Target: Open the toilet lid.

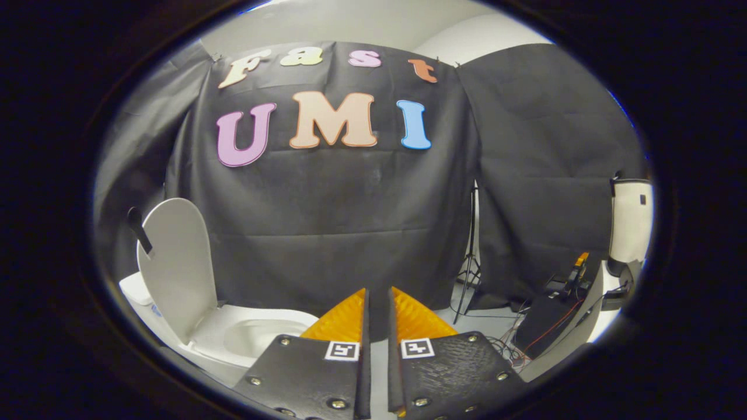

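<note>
Lid up: one toilet, one lid, gripper holding nothing.

From my remote seat I count two fingers, nearly pressed together with a narrow slit between them and nothing in it. Each finger carries one square marker tag, two in all. The toilet sits at about ten o'clock from the fingertips, near them and to their left. Its single lid stands upright, tilted back slightly towards the booth wall, with the seat and bowl opening exposed below it. One black strap hangs at the lid's far edge. At two o'clock I log one tripod stand; past it, a heap of cabled equipment on the floor.
</note>
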Demonstrator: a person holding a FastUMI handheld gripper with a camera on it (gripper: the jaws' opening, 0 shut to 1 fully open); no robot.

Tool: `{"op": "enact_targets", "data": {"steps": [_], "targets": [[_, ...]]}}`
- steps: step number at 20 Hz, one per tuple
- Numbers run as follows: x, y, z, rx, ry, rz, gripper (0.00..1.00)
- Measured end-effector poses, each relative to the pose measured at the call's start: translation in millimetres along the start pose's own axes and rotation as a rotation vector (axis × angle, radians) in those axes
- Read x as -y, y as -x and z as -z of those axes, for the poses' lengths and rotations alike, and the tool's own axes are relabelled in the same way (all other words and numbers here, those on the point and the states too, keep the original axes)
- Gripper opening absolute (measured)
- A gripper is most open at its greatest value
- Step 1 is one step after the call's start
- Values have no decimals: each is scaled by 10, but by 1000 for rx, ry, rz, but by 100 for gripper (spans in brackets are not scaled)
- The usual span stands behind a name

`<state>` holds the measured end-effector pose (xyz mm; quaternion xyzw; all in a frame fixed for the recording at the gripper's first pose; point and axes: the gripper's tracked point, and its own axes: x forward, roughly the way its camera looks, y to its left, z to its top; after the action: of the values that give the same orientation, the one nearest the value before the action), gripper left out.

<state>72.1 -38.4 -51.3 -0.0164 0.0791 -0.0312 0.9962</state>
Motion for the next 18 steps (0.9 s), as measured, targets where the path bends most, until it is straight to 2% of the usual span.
{"op": "enact_targets", "data": {"steps": [12, 18], "targets": [[6, 10, 23, -8, -7, -4, 12], [129, 31, 38, -1, -21, 25, 12]]}}
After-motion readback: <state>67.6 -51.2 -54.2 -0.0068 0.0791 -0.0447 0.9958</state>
